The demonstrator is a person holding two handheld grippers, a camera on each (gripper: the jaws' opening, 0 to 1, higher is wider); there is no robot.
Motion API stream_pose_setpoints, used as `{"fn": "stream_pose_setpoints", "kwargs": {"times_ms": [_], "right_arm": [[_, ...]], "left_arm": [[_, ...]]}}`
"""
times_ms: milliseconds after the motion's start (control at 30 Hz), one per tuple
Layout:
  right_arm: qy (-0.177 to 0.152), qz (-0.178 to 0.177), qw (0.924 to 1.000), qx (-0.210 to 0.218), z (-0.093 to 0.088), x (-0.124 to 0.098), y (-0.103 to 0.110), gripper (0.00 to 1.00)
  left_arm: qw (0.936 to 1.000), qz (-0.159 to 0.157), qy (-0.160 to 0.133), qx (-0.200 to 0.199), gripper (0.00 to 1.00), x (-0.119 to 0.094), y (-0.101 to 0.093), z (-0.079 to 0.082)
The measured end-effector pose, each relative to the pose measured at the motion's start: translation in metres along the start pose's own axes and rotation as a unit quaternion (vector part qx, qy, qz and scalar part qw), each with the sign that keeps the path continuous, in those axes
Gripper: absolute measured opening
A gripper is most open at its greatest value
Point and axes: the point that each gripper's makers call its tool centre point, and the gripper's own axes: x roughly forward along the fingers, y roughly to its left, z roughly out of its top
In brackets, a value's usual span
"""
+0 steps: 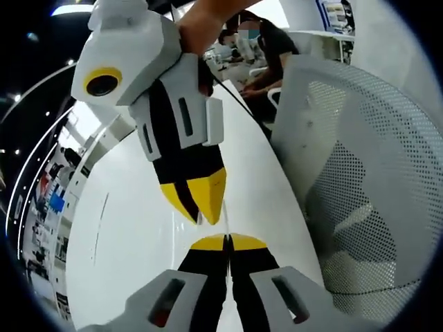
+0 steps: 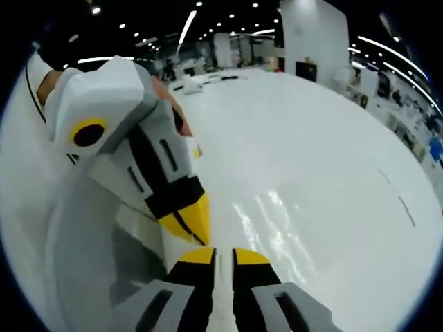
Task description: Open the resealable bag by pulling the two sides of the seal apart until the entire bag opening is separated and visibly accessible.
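Meeting tip to tip over the white counter [image 1: 138,235], the two claws face each other at close range. In the left gripper view, the left claw [image 1: 227,240] rises from the bottom with its yellow-tipped jaws pressed together, and a thin clear strip runs up from between them toward the right claw [image 1: 201,207], which comes down from above with its own yellow tips drawn close; a person's hand [image 1: 204,28] grips its white body. That clear strip looks like the edge of the resealable bag [image 1: 226,225], though it is too transparent to make out its outline or to tell whether the seal is parted. In the right gripper view, the right claw [image 2: 216,257] shows its jaws nearly shut with a pale sliver between them, and the left claw [image 2: 190,221] reaches in from the left, tips closed, just beside it. The bag itself cannot be made out there against the glossy counter [image 2: 311,173]. A white perforated chair [image 1: 360,173] stands just beside the counter's edge, and seated people [image 1: 266,48] are visible at the counter's far end.
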Motion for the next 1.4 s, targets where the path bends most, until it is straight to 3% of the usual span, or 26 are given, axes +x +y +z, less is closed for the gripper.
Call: {"fn": "stream_pose_setpoints", "kwargs": {"times_ms": [233,533,833,1033,1233,1400], "right_arm": [[0.004,-0.026,0.9996,-0.014,-0.001,0.0,-0.009,0.01],[-0.008,-0.104,0.9926,-0.062,0.007,-0.012,-0.029,0.0],[-0.054,-0.194,0.9742,-0.101,0.032,-0.03,-0.047,0.0],[-0.107,-0.275,0.9505,-0.099,0.052,-0.059,-0.063,0.0],[-0.114,-0.301,0.9414,-0.1,0.056,-0.067,-0.066,0.0],[-0.113,-0.3,0.9421,-0.099,0.054,-0.067,-0.066,0.0]], "left_arm": [[1.0,-0.008,0.0,-0.002,0.0,0.001,-0.002,0.003],[0.9994,-0.02,0.007,-0.027,0.0,0.007,-0.003,0.003],[0.9991,-0.014,0.018,-0.036,0.0,0.009,0.004,0.002],[0.9987,-0.004,0.029,-0.042,0.0,0.009,0.01,-0.002],[0.9989,0.009,0.036,-0.028,0.0,0.008,0.02,0.0],[0.9988,0.013,0.042,-0.021,0.0,0.008,0.023,-0.004]]}}
